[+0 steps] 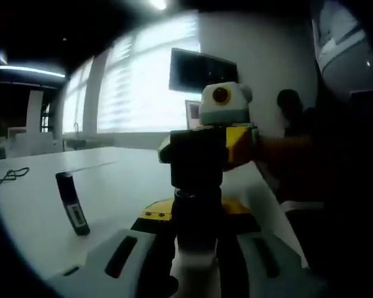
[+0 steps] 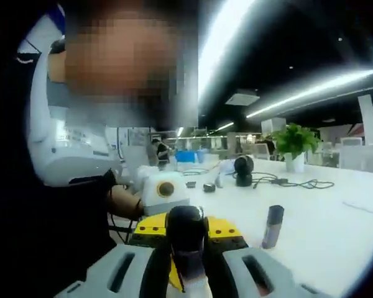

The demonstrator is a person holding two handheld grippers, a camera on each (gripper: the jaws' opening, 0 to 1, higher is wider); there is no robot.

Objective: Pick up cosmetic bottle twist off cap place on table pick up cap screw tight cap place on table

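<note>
While both tools (image 1: pixel 196 261) (image 2: pixel 188 273) grip the bottle (image 2: pixel 186 239), dark tube (image 1: pixel 72 203) upright on table (image 1: pixel 112 186), label unreadable

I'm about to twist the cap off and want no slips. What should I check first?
1. Left tongs shut on bottle: ok.
2. Right tongs shut on cap: ok.
3. Cap already loosened: cannot tell.
4. Bare table nearby for setting the cap down: ok.
5. Dark tube standing apart from both tongs: ok.
</note>
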